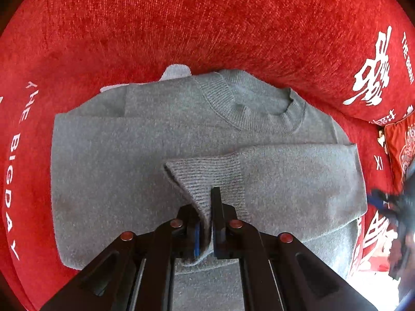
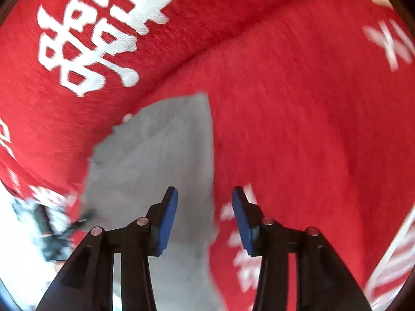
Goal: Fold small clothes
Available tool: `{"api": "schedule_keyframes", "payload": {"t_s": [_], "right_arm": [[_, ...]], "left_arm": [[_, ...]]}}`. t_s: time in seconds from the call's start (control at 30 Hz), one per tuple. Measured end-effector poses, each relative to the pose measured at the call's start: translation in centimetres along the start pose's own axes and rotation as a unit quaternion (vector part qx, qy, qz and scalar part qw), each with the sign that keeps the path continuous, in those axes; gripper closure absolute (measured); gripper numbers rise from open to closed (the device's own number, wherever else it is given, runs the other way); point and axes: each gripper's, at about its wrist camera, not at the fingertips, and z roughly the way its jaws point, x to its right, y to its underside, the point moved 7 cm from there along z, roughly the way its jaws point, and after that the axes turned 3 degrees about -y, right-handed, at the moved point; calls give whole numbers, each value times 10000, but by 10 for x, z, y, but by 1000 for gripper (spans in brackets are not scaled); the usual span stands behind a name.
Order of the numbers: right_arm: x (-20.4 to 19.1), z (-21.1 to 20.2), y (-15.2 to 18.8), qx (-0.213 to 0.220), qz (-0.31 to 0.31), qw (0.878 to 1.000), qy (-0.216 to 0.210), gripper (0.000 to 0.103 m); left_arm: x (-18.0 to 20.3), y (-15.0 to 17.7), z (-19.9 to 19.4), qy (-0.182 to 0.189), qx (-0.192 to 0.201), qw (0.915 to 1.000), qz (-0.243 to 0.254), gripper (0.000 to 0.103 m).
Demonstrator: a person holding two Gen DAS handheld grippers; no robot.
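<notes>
A: What is shown in the left wrist view?

B: A gray sweater (image 1: 160, 150) is seen spread over a red cover (image 1: 181, 20) printed with white lettering. The ribbed collar (image 1: 259, 108) is found in the upper right of the centre. One sleeve (image 1: 298, 163) is laid across the body from the right edge toward the middle. A paler piece of cloth (image 1: 176, 72) is glimpsed behind the sweater, at its upper left.

A: How is the left gripper (image 1: 207, 223) held?

B: It is clenched on the ribbed cuff (image 1: 207, 173) of that sleeve; the knit is pinched between the two black fingers at the lower centre of the frame, and the cuff is raised in a fold above the sweater body.

A: And the right wrist view?

B: The frame is blurred. The right gripper (image 2: 205, 215) is seen released, its blue pads (image 2: 167, 220) set well apart with nothing between them. The gray sweater (image 2: 160, 155) is seen as a tall patch in the centre and lower centre, with its straight edge lying in the gap between the fingers. The red cover (image 2: 298, 116) fills the rest, with large white characters (image 2: 101, 31) in the upper left.

A: Is the other tool visible there?

B: A dark, smeared shape (image 2: 52, 233) is seen at the lower left; what it is cannot be told.
</notes>
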Motion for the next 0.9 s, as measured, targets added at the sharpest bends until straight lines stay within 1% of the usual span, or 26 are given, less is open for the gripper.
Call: {"api": "schedule_keyframes", "payload": {"t_s": [0.07,0.1,0.13,0.17,0.2,0.23,0.3,0.33,0.43,0.53,0.6,0.7,0.73,0.77,0.8,0.83,0.87,0.9], "right_arm": [[6,1,20,-58,410,9990,-190,55],[9,6,27,-161,603,9976,-315,55],[10,12,30,-229,698,9965,-390,66],[9,17,32,-277,672,9966,-386,92],[9,21,35,-420,656,9968,-190,92],[5,24,34,-406,333,9986,13,92],[1,23,34,-437,-18,9988,204,92],[1,23,34,-459,-61,9987,228,92],[2,24,32,-505,-33,9985,209,92],[-4,30,31,-515,-36,9984,231,91],[-4,29,30,-518,9,9984,227,91],[-9,21,32,-428,194,9988,148,84],[-16,15,34,-348,281,9990,-38,81],[-23,11,38,-298,308,9989,-197,73],[-32,8,43,-268,317,9983,-406,68],[-46,9,49,-291,296,9969,-672,60],[-60,15,58,-413,285,9943,-942,54],[-75,27,68,-628,321,9900,-1225,53]], "left_arm": [[2,0,-2,10,11,10000,-12,98],[4,0,-3,9,21,10000,3,98],[5,1,-3,3,23,10000,27,98],[6,2,-4,-27,25,10000,65,98],[5,4,-5,-65,62,9999,126,98],[5,5,-6,-93,72,9998,177,98],[2,10,-5,-181,32,9994,289,98],[-1,14,-5,-213,2,9993,314,98],[-8,20,-11,-249,10,9992,306,98],[-22,26,-22,-438,32,9985,320,98],[-34,27,-27,-556,31,9982,220,98],[-47,29,-36,-319,-21,9995,-85,98],[-47,29,-36,-262,-33,9996,-127,98],[-46,29,-37,-194,-38,9997,-162,98],[-44,29,-37,-106,-55,9997,-194,98],[-41,29,-38,17,-81,9997,-238,98],[-37,29,-38,125,-86,9995,-276,98],[-32,27,-36,199,-93,9993,-294,98]]}}
